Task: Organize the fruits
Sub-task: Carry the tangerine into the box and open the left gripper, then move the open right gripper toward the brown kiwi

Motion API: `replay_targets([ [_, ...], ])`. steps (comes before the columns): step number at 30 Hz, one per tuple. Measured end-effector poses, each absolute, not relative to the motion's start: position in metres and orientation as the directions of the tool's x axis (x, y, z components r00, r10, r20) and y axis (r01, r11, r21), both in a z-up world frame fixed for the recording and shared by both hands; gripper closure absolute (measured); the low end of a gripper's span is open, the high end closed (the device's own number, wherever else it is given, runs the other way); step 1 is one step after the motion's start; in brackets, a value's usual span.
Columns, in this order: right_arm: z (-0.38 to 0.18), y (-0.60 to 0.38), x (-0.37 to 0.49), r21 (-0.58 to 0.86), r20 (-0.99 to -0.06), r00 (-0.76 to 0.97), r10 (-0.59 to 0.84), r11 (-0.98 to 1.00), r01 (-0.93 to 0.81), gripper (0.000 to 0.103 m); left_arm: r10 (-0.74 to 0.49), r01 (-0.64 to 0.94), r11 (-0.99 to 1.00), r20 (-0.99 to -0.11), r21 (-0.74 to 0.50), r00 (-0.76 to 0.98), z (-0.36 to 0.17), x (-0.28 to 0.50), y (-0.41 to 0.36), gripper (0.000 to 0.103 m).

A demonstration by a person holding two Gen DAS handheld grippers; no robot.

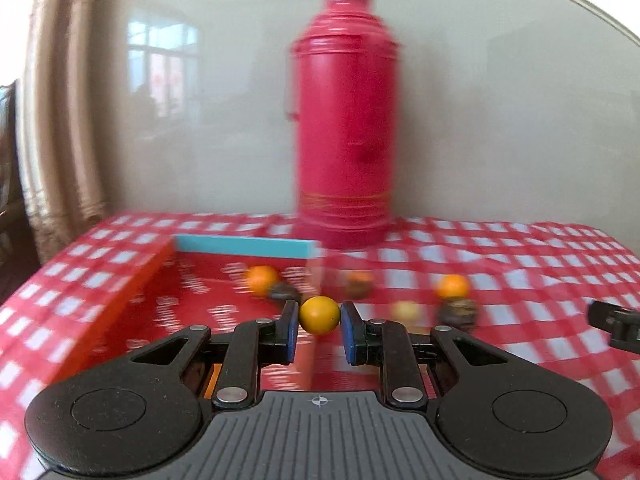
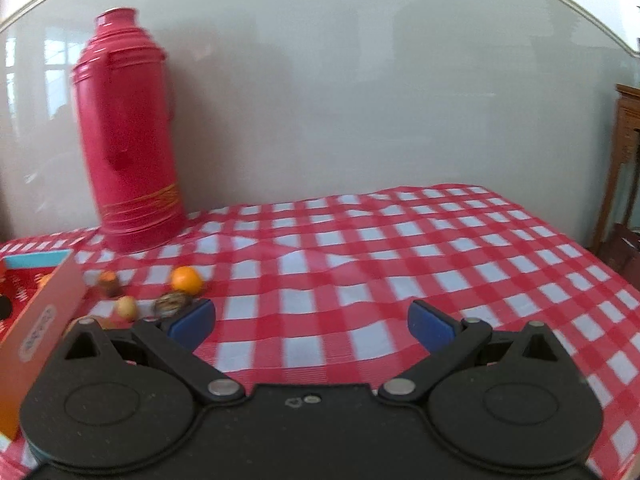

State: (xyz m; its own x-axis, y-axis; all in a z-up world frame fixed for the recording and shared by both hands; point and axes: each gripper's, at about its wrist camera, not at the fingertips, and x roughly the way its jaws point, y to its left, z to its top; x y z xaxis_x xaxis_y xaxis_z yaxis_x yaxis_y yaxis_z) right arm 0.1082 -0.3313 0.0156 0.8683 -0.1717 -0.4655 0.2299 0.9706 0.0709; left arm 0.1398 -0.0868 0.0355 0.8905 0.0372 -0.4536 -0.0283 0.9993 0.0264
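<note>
Lettering inside the red box (image 1: 192,300) is too blurred to read, and only the left view shows the left tongs (image 1: 319,316) clamped on a yellow fruit (image 1: 319,314) above that box, while the right tongs (image 2: 312,322) gape wide, holding nothing.

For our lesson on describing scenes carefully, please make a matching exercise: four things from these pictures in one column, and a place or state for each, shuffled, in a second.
Column 1
1. yellow fruit
2. red flask
3. right gripper
4. orange fruit beside the walnut

Column 2
A. open, with nothing between its pads
B. lying on the checked cloth, outside the box
C. standing upright at the back, by the wall
D. clamped in the left gripper, near the red box

Pairs: 1-D, 2-C, 3-A, 4-B
</note>
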Motion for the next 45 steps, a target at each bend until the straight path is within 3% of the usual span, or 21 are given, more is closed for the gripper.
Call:
replay_targets([
  [6, 0.016, -0.301, 0.109, 0.095, -0.423, 0.904, -0.064, 0.989, 0.114, 0.006, 0.136, -0.144, 0.989, -0.476, 0.020, 0.869, 0.030, 0.136, -0.026, 0.080],
  [8, 0.016, -0.289, 0.109, 0.089, -0.402, 0.915, -0.035, 0.993, 0.077, 0.006, 0.149, -0.165, 0.986, -0.476, 0.009, 0.867, 0.029, 0.133, -0.012, 0.073],
  [10, 0.018, -0.281, 0.111, 0.075, -0.400, 0.916, -0.019, 0.996, 0.053, 0.006, 0.153, -0.171, 0.985, -0.463, 0.003, 0.873, 0.029, 0.128, -0.003, 0.009],
  [11, 0.019, -0.276, 0.112, 0.067, -0.409, 0.912, -0.022, 0.996, 0.054, 0.006, 0.173, -0.190, 0.982, -0.428, 0.003, 0.887, 0.031, 0.122, 0.000, 0.001],
  [15, 0.023, -0.256, 0.121, 0.029, -0.461, 0.887, -0.021, 0.999, 0.039, 0.006, 0.195, -0.199, 0.980, -0.363, 0.027, 0.911, 0.037, 0.108, 0.004, 0.000],
  [20, 0.014, -0.241, 0.129, 0.046, -0.521, 0.852, 0.052, 0.998, -0.033, 0.006, 0.211, -0.209, 0.977, -0.363, 0.044, 0.908, 0.039, 0.104, 0.018, 0.000],
  [34, -0.005, -0.201, 0.161, 0.017, -0.567, 0.814, 0.121, 0.991, -0.136, 0.010, 0.286, -0.283, 0.957, -0.386, 0.065, 0.877, 0.031, 0.103, 0.056, 0.000],
  [41, -0.016, -0.195, 0.181, 0.028, -0.609, 0.785, 0.117, 0.992, -0.126, 0.023, 0.322, -0.326, 0.943, -0.407, 0.062, 0.855, 0.025, 0.105, 0.078, 0.000],
  [43, -0.020, -0.192, 0.186, 0.024, -0.634, 0.765, 0.115, 0.991, -0.129, 0.032, 0.327, -0.333, 0.941, -0.411, 0.061, 0.851, 0.024, 0.105, 0.083, 0.000],
  [44, -0.021, -0.190, 0.187, 0.023, -0.644, 0.756, 0.119, 0.990, -0.136, 0.047, 0.329, -0.334, 0.941, -0.412, 0.062, 0.850, 0.024, 0.104, 0.085, 0.000],
  [45, -0.021, -0.189, 0.188, 0.043, -0.649, 0.747, 0.142, 0.988, -0.150, 0.051, 0.332, -0.337, 0.939, -0.410, 0.062, 0.849, 0.024, 0.104, 0.087, 0.000],
])
